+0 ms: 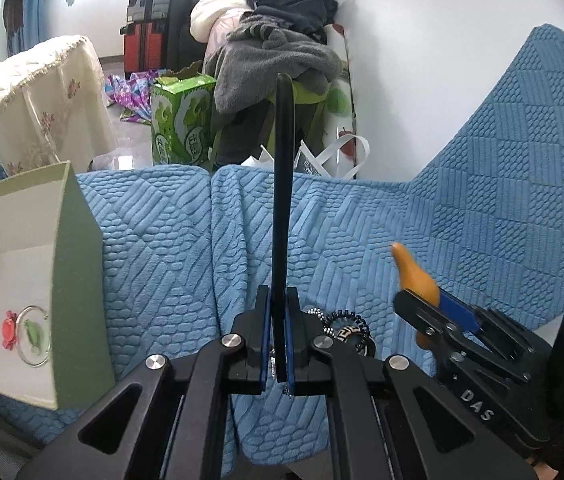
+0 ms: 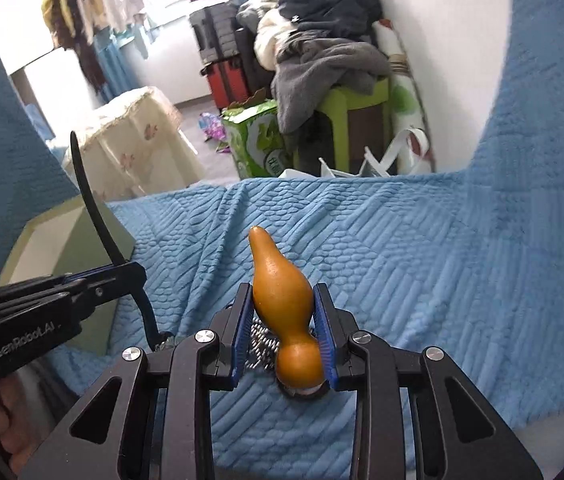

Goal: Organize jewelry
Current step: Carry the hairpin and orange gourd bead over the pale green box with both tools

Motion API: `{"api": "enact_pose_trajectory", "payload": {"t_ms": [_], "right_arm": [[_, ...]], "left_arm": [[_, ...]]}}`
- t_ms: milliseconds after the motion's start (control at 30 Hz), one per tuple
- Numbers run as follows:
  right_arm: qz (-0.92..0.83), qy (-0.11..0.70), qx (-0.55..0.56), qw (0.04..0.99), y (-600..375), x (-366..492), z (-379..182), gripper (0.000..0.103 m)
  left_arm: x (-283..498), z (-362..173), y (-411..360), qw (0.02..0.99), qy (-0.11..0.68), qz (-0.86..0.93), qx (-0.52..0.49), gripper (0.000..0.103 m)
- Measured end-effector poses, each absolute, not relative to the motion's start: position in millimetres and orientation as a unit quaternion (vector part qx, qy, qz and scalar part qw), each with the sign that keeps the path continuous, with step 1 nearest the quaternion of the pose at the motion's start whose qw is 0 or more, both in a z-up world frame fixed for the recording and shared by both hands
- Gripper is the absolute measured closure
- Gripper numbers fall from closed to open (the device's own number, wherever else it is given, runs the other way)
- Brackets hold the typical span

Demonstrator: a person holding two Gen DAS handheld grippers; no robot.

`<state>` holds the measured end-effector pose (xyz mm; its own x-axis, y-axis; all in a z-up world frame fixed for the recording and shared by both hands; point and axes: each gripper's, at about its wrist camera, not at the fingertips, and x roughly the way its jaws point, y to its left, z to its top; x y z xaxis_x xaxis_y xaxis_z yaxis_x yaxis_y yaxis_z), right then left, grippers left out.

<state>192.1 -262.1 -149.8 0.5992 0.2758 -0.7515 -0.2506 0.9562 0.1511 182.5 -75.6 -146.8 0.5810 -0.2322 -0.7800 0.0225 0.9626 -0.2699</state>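
Observation:
My left gripper [image 1: 280, 312] is shut on a thin black curved hairband [image 1: 283, 184] that stands up between its pads; it also shows in the right wrist view [image 2: 90, 204]. My right gripper [image 2: 283, 308] is shut on an orange gourd-shaped pendant [image 2: 282, 292], also seen in the left wrist view [image 1: 413, 272]. A beaded silver chain and a dark coiled band [image 1: 347, 326] lie on the blue sofa cover under both grippers. A pale green box [image 1: 74, 248] stands open at the left; inside lies a ring bracelet with a red flower [image 1: 28, 334].
The blue textured cover [image 1: 361, 232] spreads over the sofa seat and backrest. Beyond the edge stand a green carton [image 1: 182, 120], a pile of clothes [image 1: 274, 52] on a green stool, suitcases and a cloth-covered table [image 1: 42, 96].

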Motion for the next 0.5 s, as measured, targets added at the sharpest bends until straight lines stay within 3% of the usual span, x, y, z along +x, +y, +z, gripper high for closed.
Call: {"api": "enact_pose_trajectory", "payload": {"t_ms": [500], "right_arm": [[0.121,0.419,0.041,0.899,-246,140,-125,0.076]], "left_arm": [[127,-131,-47,0.875,0.456,-0.081,-0.142,0.099]]}}
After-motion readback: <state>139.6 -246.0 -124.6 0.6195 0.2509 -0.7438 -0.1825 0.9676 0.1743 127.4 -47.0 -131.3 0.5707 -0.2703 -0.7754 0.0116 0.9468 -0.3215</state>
